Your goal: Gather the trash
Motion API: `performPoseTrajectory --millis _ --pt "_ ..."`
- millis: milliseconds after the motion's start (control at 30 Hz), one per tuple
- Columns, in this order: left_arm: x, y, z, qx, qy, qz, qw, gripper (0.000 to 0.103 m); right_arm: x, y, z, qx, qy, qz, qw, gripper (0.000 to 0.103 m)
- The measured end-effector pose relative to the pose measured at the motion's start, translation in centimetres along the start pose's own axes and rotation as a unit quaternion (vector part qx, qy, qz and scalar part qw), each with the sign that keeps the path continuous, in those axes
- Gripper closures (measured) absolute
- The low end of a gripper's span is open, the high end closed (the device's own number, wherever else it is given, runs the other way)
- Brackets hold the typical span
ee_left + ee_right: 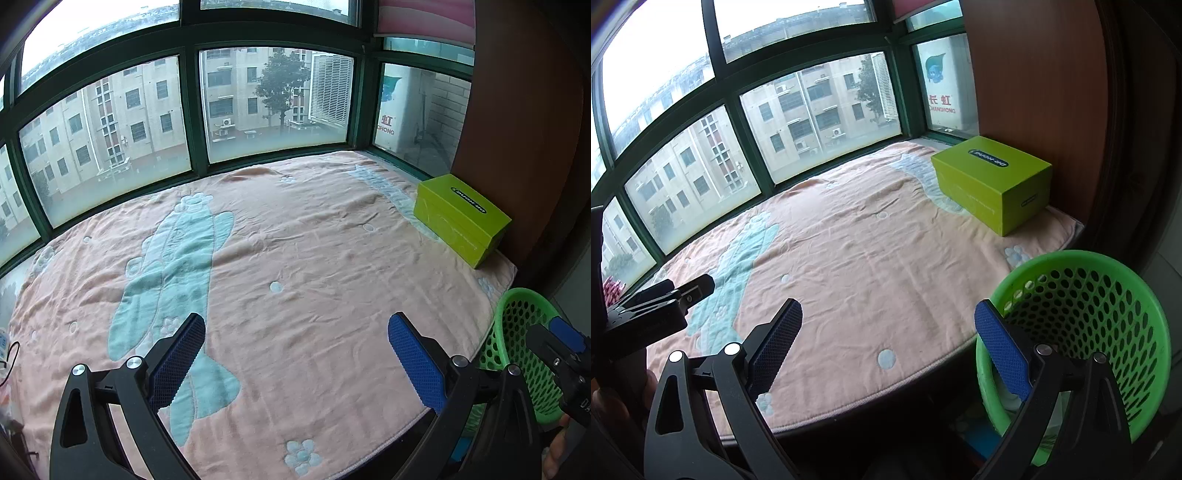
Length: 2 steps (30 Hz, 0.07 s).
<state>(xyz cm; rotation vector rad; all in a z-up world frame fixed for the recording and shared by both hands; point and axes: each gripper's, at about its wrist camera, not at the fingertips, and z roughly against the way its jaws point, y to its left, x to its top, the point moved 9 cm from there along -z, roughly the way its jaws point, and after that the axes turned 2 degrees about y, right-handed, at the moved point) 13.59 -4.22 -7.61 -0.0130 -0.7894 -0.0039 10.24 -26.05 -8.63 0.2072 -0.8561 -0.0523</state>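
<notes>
A green perforated plastic basket [1108, 317] stands on the floor at the right edge of a window seat covered by a pink blanket [871, 251]; it also shows in the left wrist view [517, 332]. My left gripper [295, 354] is open and empty above the front of the blanket [295, 266]. My right gripper [888, 339] is open and empty over the blanket's front edge, its right finger beside the basket rim. I see no loose trash on the blanket. The basket's inside is mostly hidden.
A lime green box [993, 181] sits on the blanket at the far right, against a brown wooden panel [1034, 92]; it also shows in the left wrist view [461, 218]. Green-framed windows [192, 110] run along the back. A cable [9, 358] lies at the left edge.
</notes>
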Motion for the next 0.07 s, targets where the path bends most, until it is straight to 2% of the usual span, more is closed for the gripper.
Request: performPoseTrajectory --millis 67 --pt "0.05 0.11 0.03 0.001 0.000 0.002 1.0000 0.007 -0.01 -0.01 -0.01 0.001 0.001 0.000 1.000 0.009"
